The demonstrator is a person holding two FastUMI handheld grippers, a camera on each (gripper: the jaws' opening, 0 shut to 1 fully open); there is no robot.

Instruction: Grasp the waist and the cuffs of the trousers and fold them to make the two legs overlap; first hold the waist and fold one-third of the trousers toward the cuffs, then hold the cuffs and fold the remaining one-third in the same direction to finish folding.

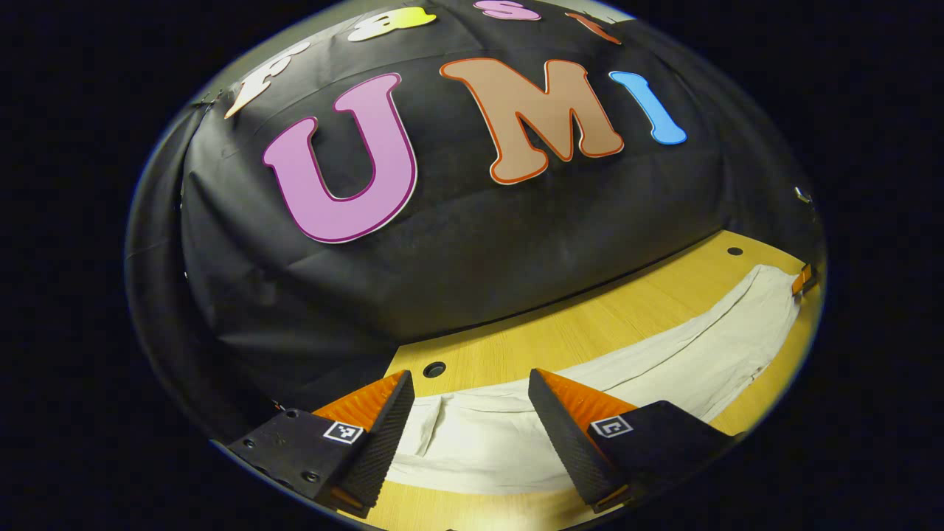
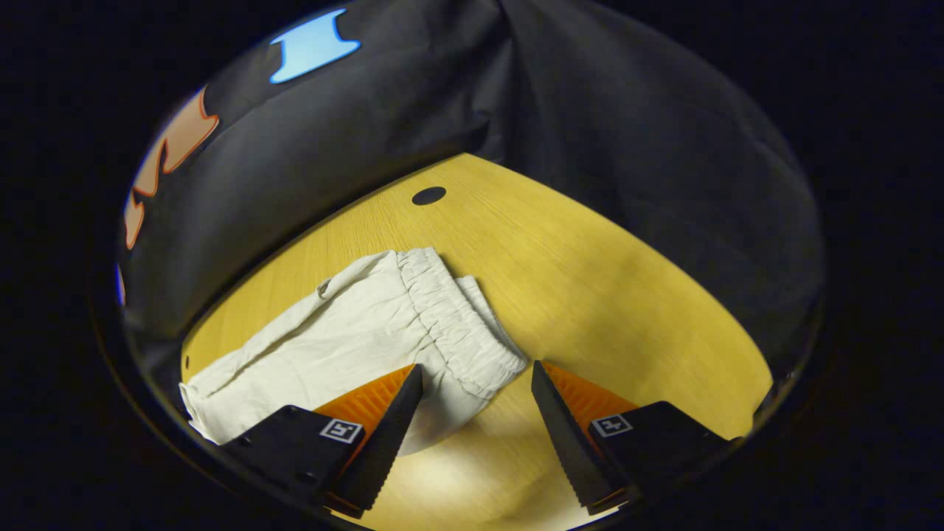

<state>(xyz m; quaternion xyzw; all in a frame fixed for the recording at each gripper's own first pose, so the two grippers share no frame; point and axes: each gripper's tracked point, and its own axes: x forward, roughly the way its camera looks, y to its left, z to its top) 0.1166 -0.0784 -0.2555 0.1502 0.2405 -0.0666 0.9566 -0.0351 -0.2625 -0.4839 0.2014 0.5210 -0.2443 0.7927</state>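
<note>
Two grippers, both with fingers spread wide and holding nothing. The left gripper (image 1: 466, 435) hangs over the cuff end of the trousers (image 1: 664, 361), cloth showing between its fingers; contact cannot be told. The right gripper (image 2: 476, 435) sits at the waist (image 2: 457, 324), the elastic band just ahead of and between its fingers, not yet pinched.

Trousers lie stretched along the bench (image 2: 590, 280), pale cloth, legs running from one gripper toward the other. In the left gripper view the far end of the garment reaches the other gripper, small at the right edge.

Judgement: start of the first fold, grasp not made.

Risks:
- The gathered waist is thick and bunched; a shallow pinch may catch only the top layer, so the legs would not lift together.
- A second flap of cloth sticks out beside the band; catching it alone would skew the fold.
- Cloth near the cuffs looks wrinkled; uneven lifting at the two ends would leave the legs misaligned.

Surroundings: the booth's black wall stands close behind the bench. Dark round holes (image 2: 428, 195) in the bench top lie near the garment. Nothing sits on the cloth.
</note>
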